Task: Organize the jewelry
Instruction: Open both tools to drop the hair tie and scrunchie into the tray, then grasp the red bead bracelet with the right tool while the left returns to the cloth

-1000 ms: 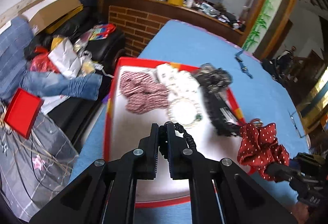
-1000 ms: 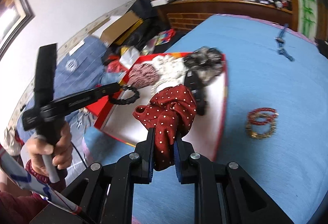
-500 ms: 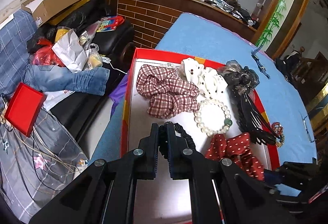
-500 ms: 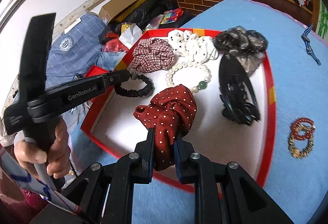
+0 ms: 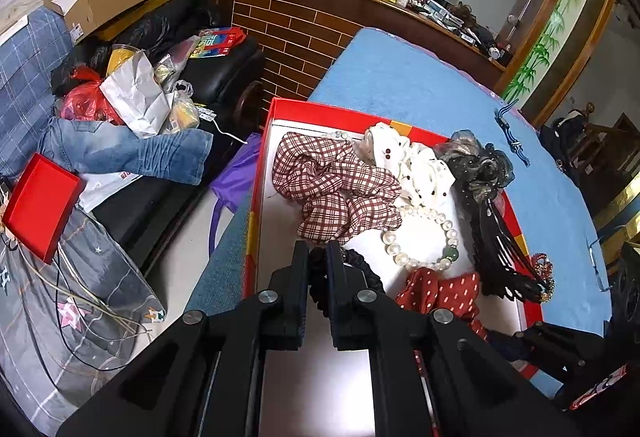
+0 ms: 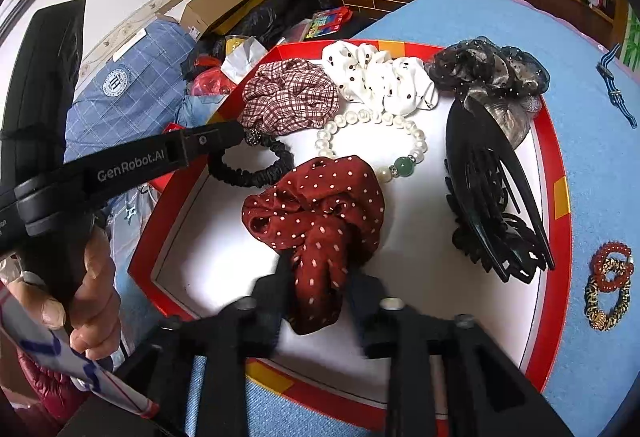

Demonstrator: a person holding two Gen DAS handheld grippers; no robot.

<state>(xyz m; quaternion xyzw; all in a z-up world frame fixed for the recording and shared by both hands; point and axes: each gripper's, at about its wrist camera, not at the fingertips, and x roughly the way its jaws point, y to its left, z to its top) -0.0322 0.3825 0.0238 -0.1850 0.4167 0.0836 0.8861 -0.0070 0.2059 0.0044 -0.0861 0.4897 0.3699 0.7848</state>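
A red-rimmed white tray (image 6: 188, 269) (image 5: 276, 173) lies on the blue table. My left gripper (image 5: 318, 257) (image 6: 240, 135) is shut on a black hair tie (image 6: 250, 167) (image 5: 362, 275) just above the tray's left part. My right gripper (image 6: 320, 269) has opened, its fingers apart either side of the red dotted scrunchie (image 6: 320, 213) (image 5: 444, 293), which rests on the tray floor. Also in the tray are a plaid scrunchie (image 6: 290, 97), a white dotted scrunchie (image 6: 376, 77), a pearl bracelet (image 6: 372, 141), a black claw clip (image 6: 492, 189) and a dark sheer scrunchie (image 6: 492, 69).
Red and gold bead bracelets (image 6: 608, 285) lie on the blue cloth right of the tray. A blue strap (image 6: 616, 93) lies farther back. Left of the table are a cluttered sofa (image 5: 120, 109), jeans and a small red box (image 5: 40, 205).
The right gripper lowered the red scrunchie onto the tray and its fingers spread open. The left gripper moved in over the tray with the black hair tie.
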